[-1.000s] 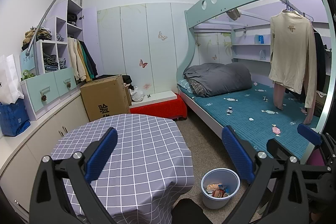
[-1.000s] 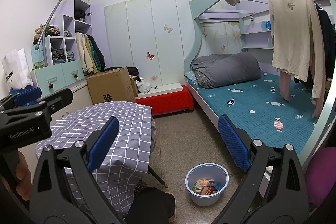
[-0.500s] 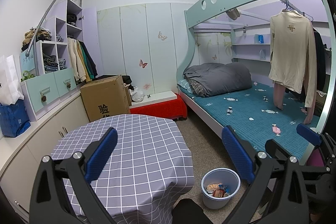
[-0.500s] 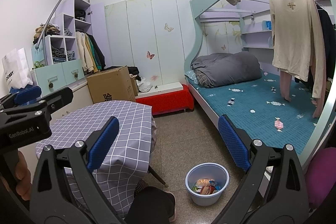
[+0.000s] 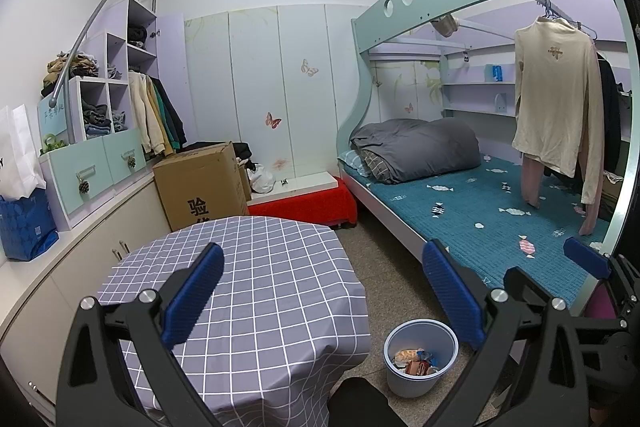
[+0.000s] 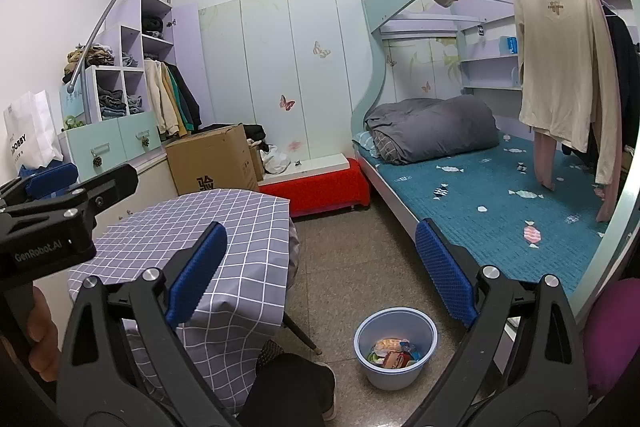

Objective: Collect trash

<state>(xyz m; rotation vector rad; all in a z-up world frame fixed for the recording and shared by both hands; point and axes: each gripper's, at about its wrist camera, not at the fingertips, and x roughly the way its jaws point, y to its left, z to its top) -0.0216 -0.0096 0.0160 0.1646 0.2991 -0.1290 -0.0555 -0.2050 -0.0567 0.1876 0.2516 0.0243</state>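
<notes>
Your knee (image 6: 292,383) juts in at the bottom edge of both views, and it hides the floor right in front of you. In the left view the table (image 5: 256,287) covers the bin's (image 5: 420,357) near surroundings, and the cloth hides all but one table leg in the right view. The box (image 5: 200,187) behind the table is cut off by the table edge, so only part of its black printed characters shows. The white bag (image 6: 30,135) on the counter reads "DOBBY", with the first letters cut off. Your left gripper's (image 6: 52,179) body carries "GenRobot.AI" in the right view.

The bin stands on the floor between table and bed (image 6: 500,195), apart from both. Inside it lies the trash (image 6: 392,351): crumpled wrappers in orange, white and green, too small to read. The tabletop is bare checked cloth.

Your left gripper (image 5: 320,291) hangs wide apart over the table's near edge, holding nothing. Your right gripper (image 6: 320,267) is just as wide and bare, over the floor between table and bin. A fingertip of your left hand (image 6: 40,331) shows at the frame edge.
</notes>
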